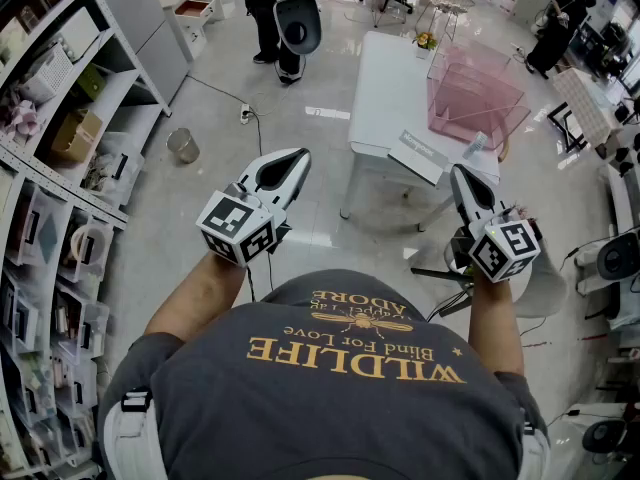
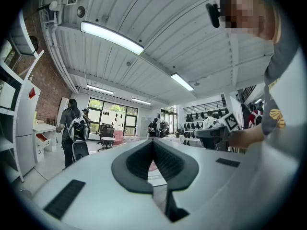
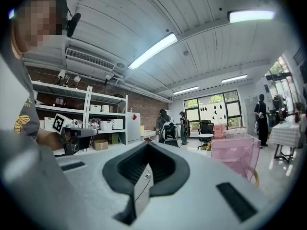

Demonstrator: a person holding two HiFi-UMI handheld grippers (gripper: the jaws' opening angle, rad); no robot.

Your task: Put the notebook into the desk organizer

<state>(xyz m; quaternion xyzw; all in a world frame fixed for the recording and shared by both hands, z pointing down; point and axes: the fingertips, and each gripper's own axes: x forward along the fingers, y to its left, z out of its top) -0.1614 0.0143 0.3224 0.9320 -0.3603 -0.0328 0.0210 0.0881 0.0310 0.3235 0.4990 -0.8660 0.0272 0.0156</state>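
Note:
A white table (image 1: 385,88) stands across the floor ahead of me. On its right part sits a pink see-through desk organizer (image 1: 478,93), which the right gripper view also shows as the organizer (image 3: 235,152). A flat grey-white notebook (image 1: 420,156) lies at the table's near edge. My left gripper (image 1: 288,166) is held in the air short of the table, shut with nothing in it; the left gripper view shows its tips (image 2: 153,141) touching. My right gripper (image 1: 462,180) hovers near the table's near right corner, also shut and empty, with its tips (image 3: 147,145) touching.
Storage shelves (image 1: 50,168) with boxes line the left side. A metal bin (image 1: 183,145) and a floor cable lie between the shelves and the table. A person (image 1: 285,18) stands beyond the table's far left. Chairs and equipment crowd the right edge.

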